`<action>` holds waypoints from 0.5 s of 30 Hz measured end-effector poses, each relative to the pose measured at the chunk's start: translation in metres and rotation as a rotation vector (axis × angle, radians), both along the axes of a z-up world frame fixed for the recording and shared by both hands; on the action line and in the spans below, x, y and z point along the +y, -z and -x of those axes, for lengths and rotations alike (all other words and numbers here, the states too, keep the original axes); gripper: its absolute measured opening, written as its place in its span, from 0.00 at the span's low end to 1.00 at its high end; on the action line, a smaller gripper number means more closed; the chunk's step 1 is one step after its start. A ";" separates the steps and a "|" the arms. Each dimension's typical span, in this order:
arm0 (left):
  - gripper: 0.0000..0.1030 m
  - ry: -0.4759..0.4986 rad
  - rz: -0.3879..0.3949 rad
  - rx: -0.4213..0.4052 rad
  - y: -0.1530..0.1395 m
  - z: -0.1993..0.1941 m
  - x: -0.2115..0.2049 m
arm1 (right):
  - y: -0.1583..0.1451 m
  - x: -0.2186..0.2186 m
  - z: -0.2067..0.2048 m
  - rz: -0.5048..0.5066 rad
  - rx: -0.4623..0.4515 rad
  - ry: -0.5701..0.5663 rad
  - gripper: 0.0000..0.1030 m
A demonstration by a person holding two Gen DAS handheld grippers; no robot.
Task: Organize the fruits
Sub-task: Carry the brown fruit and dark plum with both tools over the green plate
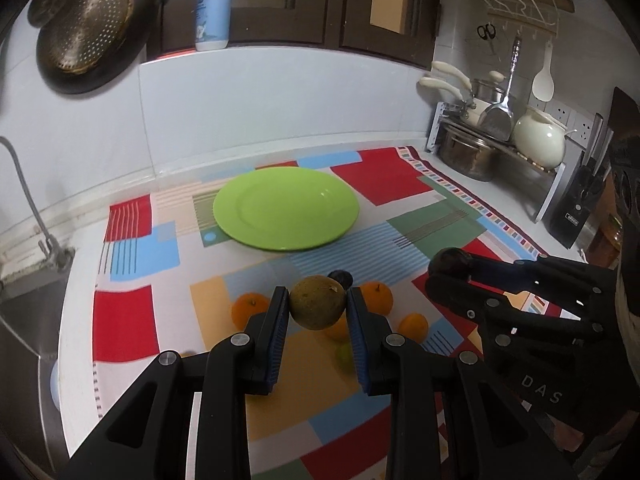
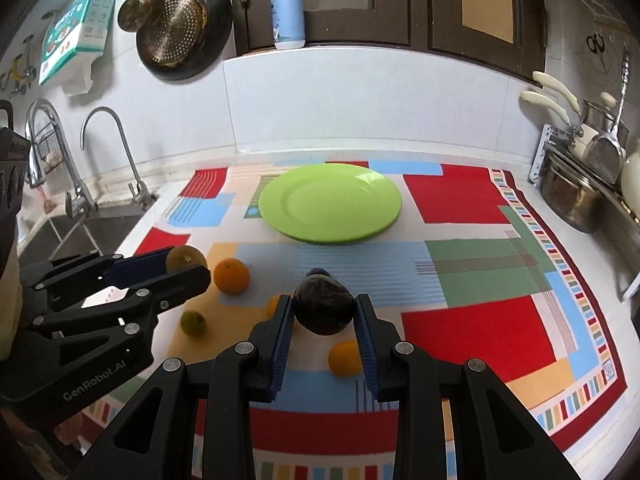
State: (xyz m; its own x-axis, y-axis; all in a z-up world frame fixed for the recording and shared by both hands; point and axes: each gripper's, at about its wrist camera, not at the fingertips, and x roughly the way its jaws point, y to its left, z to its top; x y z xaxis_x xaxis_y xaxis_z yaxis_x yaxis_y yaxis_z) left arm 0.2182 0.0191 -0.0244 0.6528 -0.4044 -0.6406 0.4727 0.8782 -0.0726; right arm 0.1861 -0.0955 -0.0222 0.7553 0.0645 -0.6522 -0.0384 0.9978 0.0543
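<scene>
My left gripper (image 1: 318, 300) is shut on a round brownish-green fruit (image 1: 318, 307), held above the cloth; it also shows in the right wrist view (image 2: 186, 258). My right gripper (image 2: 324, 308) is shut on a dark avocado-like fruit (image 2: 324, 306), seen at the right of the left wrist view (image 1: 450, 264). A green plate (image 1: 286, 208) (image 2: 330, 202) lies beyond both, with nothing on it. Oranges (image 2: 231, 277) (image 2: 345, 358) (image 1: 250, 308) (image 1: 413, 326), a small green lime (image 2: 193, 323) and another dark fruit (image 1: 341, 278) lie on the cloth below the grippers.
A colourful patterned cloth (image 2: 472, 332) covers the counter. A sink with taps (image 2: 100, 152) is at the left. Pots on a rack (image 1: 492, 140) and a knife block (image 1: 576, 204) stand at the right. A soap bottle (image 2: 287, 12) sits on the ledge; pans (image 2: 180, 28) hang on the wall.
</scene>
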 end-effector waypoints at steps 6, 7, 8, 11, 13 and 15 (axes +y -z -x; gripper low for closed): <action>0.28 -0.018 0.001 -0.020 -0.008 -0.019 -0.005 | -0.012 -0.002 -0.021 0.014 -0.028 -0.025 0.31; 0.28 -0.029 -0.007 -0.024 -0.010 -0.023 -0.007 | -0.014 -0.004 -0.026 0.011 -0.033 -0.035 0.31; 0.28 -0.034 -0.012 -0.022 -0.011 -0.027 -0.009 | -0.016 -0.005 -0.030 0.013 -0.036 -0.044 0.31; 0.28 -0.041 -0.013 -0.026 -0.015 -0.038 -0.014 | -0.021 -0.009 -0.046 0.016 -0.037 -0.074 0.31; 0.28 -0.051 -0.021 -0.038 -0.018 -0.047 -0.018 | -0.024 -0.012 -0.055 0.021 -0.040 -0.087 0.31; 0.28 -0.064 -0.023 -0.044 -0.020 -0.054 -0.020 | -0.026 -0.016 -0.065 0.025 -0.040 -0.099 0.31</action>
